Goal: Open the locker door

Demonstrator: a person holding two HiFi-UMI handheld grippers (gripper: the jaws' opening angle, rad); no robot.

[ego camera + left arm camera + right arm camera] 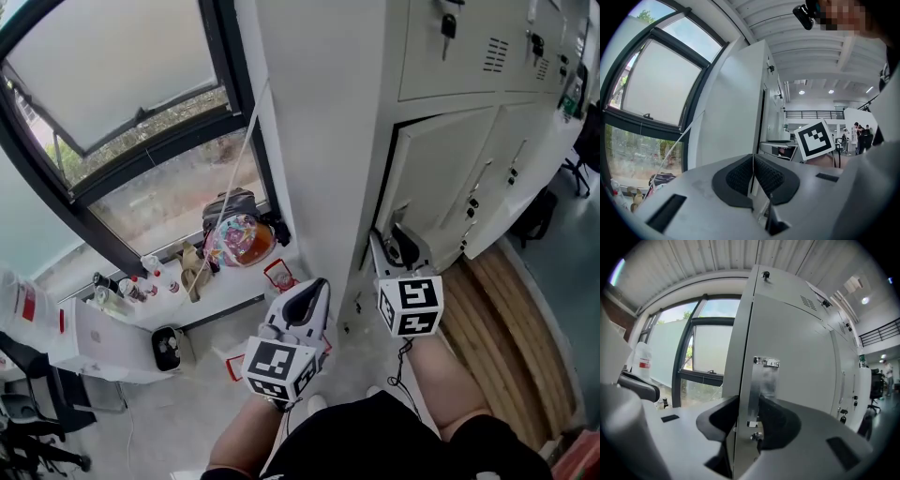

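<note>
The grey locker bank (450,56) fills the right half of the head view. Its lower-left door (441,178) stands slightly ajar, with a dark gap along its left edge. My right gripper (398,246) reaches level onto that edge. In the right gripper view the door's edge (740,380) and its shiny metal handle strip (761,390) sit between the jaws of the right gripper (747,420), and the black pads touch them on both sides. My left gripper (314,291) hovers left of the locker's white side wall (736,108), its pads (740,176) closed together on nothing.
A big dark-framed window (122,112) is at the left, with a sill holding a backpack, a colourful bag (239,241) and small bottles (141,281). Wooden boards (506,319) lie on the floor by the lockers. Keys hang in the other locker doors (448,23).
</note>
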